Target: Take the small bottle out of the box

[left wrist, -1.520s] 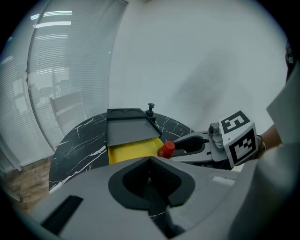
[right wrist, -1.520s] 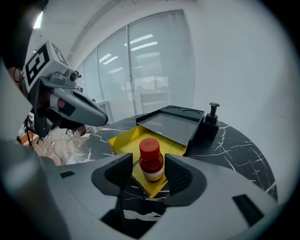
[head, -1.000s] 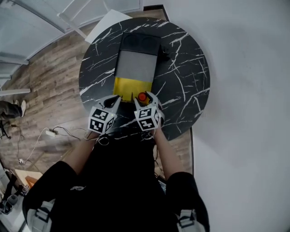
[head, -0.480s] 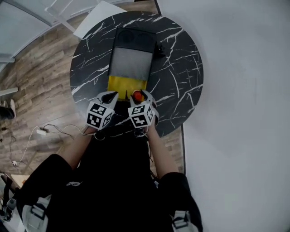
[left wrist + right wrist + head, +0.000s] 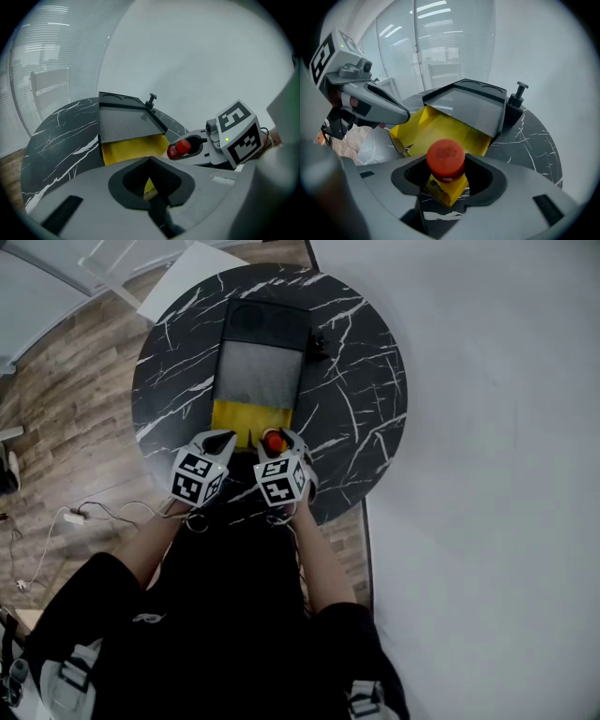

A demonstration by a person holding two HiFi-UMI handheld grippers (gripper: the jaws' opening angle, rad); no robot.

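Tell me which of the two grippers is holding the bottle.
The right gripper: its jaws are clamped on the red-capped small bottle. The left gripper is shut with nothing between its jaws.

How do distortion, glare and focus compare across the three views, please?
Head view: evenly lit and sharp, round table only mildly bent. Left gripper view: heavy fisheye, dark corners, left gripper soft up close. Right gripper view: same fisheye, ceiling-light streaks on the glass wall, small bottle crisp.
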